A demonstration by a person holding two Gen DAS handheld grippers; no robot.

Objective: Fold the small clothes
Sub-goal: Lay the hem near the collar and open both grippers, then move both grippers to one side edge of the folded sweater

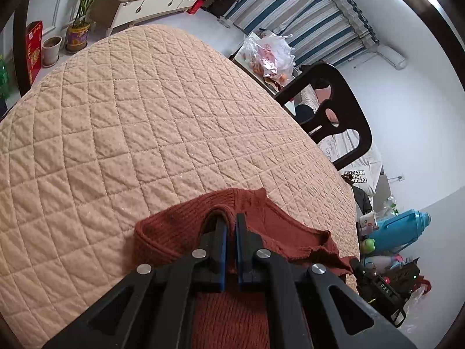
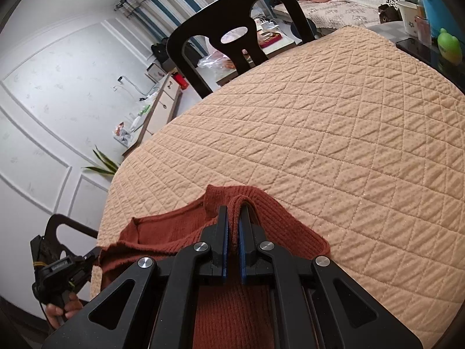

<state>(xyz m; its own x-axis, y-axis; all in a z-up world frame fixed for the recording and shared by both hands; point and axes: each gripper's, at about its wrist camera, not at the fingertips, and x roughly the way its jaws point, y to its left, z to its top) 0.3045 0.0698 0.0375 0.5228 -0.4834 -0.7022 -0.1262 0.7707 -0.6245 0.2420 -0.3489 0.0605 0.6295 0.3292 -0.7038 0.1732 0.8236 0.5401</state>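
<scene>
Both grippers clamped on the rust-red knit sweater (image 1: 186,232), one at each end of its leading edge. Left gripper (image 1: 230,221): jaws nearly closed, a fold of ribbed knit pinched between the blue pads, hem looping over the tips. Right gripper (image 2: 233,213): same picture, jaws pressed onto a fold of the ribbed band. Sweater sits at the near edge of the counter (image 1: 130,110), which is covered by a peach quilted cover; the gripped edge is raised slightly off the quilt, the rest of the garment trailing back under the grippers and out of view. Between the two grip points the neckline sags in a shallow curve. In the right wrist view, the left gripper's body shows at lower left with the person's left hand (image 2: 62,309) around its handle; in the left wrist view, the right gripper's body shows at lower right. Black chair (image 1: 334,110) pushed up against the far side of the counter. Beyond it: striped blue-and-white curtain (image 1: 290,8), white low cabinet (image 1: 151,5), potted plant (image 1: 80,26) on the floor. Blue thermos jug (image 1: 404,228) and green frog toy (image 2: 449,45) near the counter's right end.
</scene>
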